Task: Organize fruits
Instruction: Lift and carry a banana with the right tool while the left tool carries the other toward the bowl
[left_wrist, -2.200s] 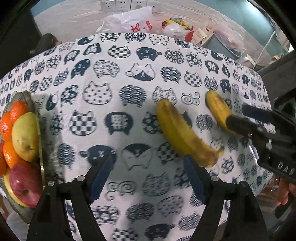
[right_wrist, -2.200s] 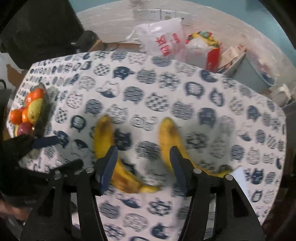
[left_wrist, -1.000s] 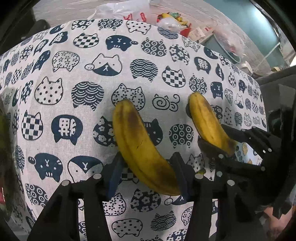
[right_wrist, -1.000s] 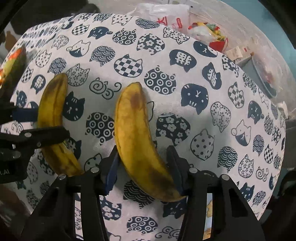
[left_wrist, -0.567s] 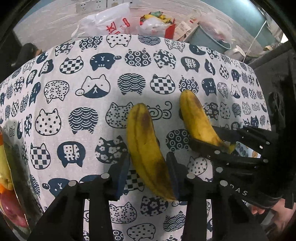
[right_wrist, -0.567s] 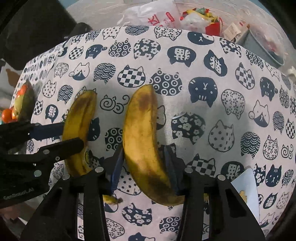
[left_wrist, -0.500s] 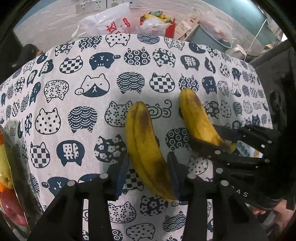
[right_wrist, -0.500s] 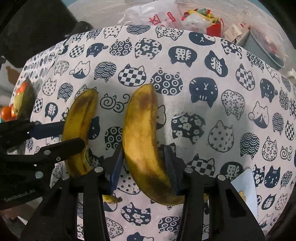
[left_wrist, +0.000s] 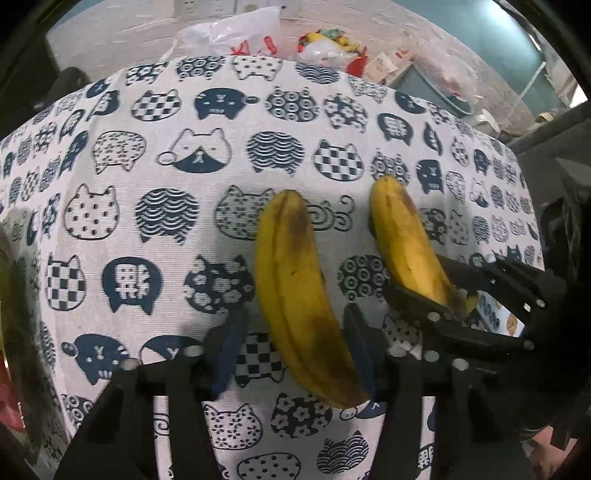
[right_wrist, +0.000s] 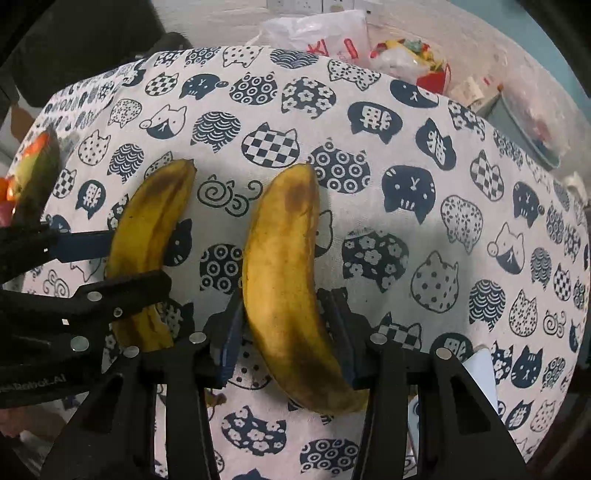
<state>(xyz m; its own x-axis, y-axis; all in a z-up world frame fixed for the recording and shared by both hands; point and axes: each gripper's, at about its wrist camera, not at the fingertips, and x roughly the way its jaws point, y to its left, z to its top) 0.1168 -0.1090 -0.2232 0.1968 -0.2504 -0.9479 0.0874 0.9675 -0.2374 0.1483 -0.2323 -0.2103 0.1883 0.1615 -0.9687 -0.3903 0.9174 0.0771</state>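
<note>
Two ripe yellow bananas with brown patches are held above a cat-print tablecloth (left_wrist: 166, 221). My left gripper (left_wrist: 293, 332) is shut on one banana (left_wrist: 295, 288), gripping its lower half. My right gripper (right_wrist: 286, 317) is shut on the other banana (right_wrist: 288, 273). In the left wrist view the right gripper (left_wrist: 436, 295) holds its banana (left_wrist: 406, 243) just to the right. In the right wrist view the left gripper (right_wrist: 110, 258) holds its banana (right_wrist: 147, 243) to the left. The bananas lie side by side, apart.
A fruit plate (right_wrist: 35, 177) with oranges and a pear sits at the table's far left edge, blurred in the left wrist view (left_wrist: 14, 332). Plastic bags (left_wrist: 236, 33) and clutter lie beyond the table's far edge. A white card (right_wrist: 480, 369) lies near the front right.
Both grippers came down around the bananas and closed on them about a second ago. Since half a second ago the views have shifted only slightly, with both bananas still gripped.
</note>
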